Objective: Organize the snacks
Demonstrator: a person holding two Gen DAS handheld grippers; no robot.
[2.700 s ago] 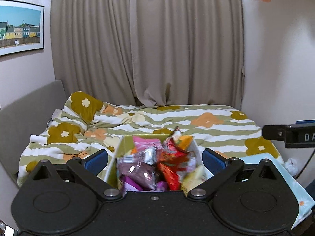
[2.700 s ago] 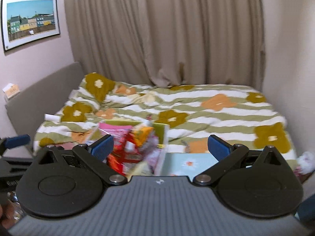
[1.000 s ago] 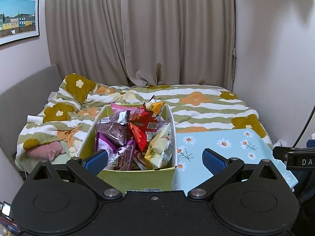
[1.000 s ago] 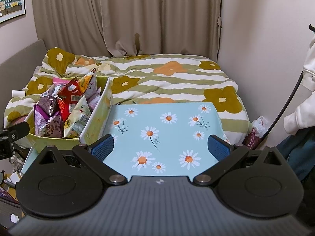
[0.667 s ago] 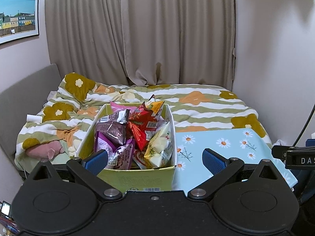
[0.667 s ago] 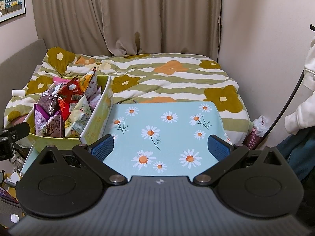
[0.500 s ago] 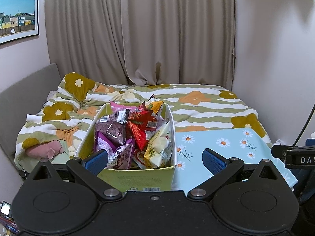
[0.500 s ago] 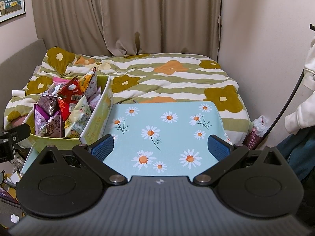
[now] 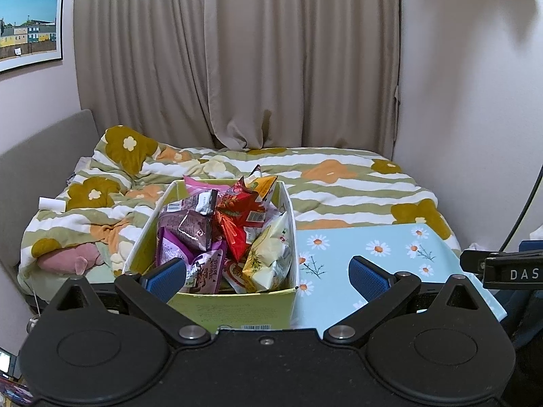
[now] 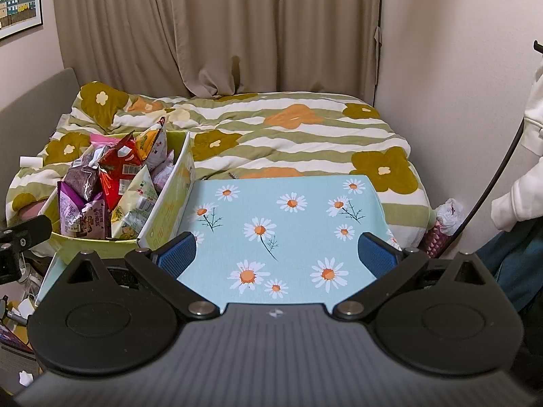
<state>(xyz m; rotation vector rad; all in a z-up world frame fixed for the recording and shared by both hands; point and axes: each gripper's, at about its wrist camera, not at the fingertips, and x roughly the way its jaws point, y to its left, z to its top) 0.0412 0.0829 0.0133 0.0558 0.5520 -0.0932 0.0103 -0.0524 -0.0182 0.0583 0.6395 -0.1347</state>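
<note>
Snacks [image 9: 220,234]: I see every packet heaped loose in the green box [image 9: 237,308], none out on the mat.
Box: sits at the mat's left edge, on the bed's near end.
Mat [image 10: 288,224]: daisy-print surface, bare beside the box.
Left claw [image 9: 268,273]: released, empty, facing the box.
Right claw [image 10: 276,254]: released, empty, over the mat.
Progress: fits either snacks gathered in, or a jumble awaiting sorting; I cannot tell which.

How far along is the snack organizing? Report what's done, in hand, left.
All visible snack packets sit jumbled in the green box; the daisy mat beside it is bare. Left gripper and right gripper are open, holding nothing. This fits packets awaiting sorting or already gathered.
</note>
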